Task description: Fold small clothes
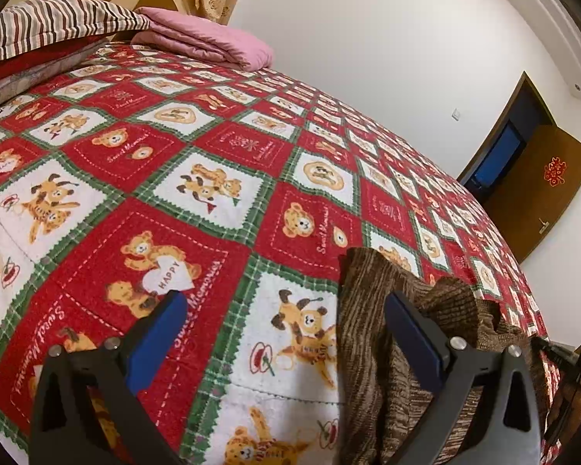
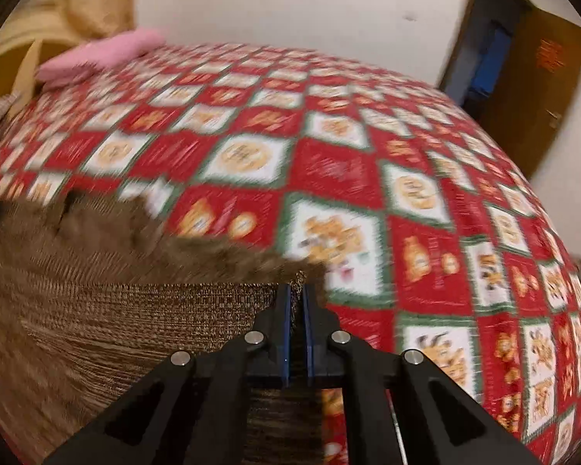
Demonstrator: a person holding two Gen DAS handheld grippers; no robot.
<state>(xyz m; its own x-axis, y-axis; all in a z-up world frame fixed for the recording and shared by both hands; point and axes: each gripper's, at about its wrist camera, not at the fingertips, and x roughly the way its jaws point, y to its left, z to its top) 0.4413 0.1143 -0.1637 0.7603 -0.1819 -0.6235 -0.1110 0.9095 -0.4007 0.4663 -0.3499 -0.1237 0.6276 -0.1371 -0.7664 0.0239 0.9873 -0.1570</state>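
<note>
Your right gripper (image 2: pixel 296 290) has its two blue pads squeezed almost together on a corner of the brown knit garment (image 2: pixel 97 310). The pinch sits right at the cloth's edge, so only a little bit looks caught. That is the risk: if you pull fast, the corner may slip out and the fold will flop back. The picture from this side is blurry, so go slowly.

Your left gripper (image 1: pixel 286 317) is wide open and holds nothing. One blue finger (image 1: pixel 412 333) is over the brown garment (image 1: pixel 372 348), the other is over the bear bedspread (image 1: pixel 213 178). If you close it here, you may grab the bedspread too and drag it up with the cloth. I cannot tell if the finger touches the cloth.

The garment lies bunched near the front edge of the bed, toward the right corner, well apart from the pink blanket (image 1: pixel 209 42) and the striped pillow (image 1: pixel 54 23) at the far edge. Bunched cloth can fold crooked.

Both grippers point down at a slant toward the bed, the right one looking steeper.
</note>
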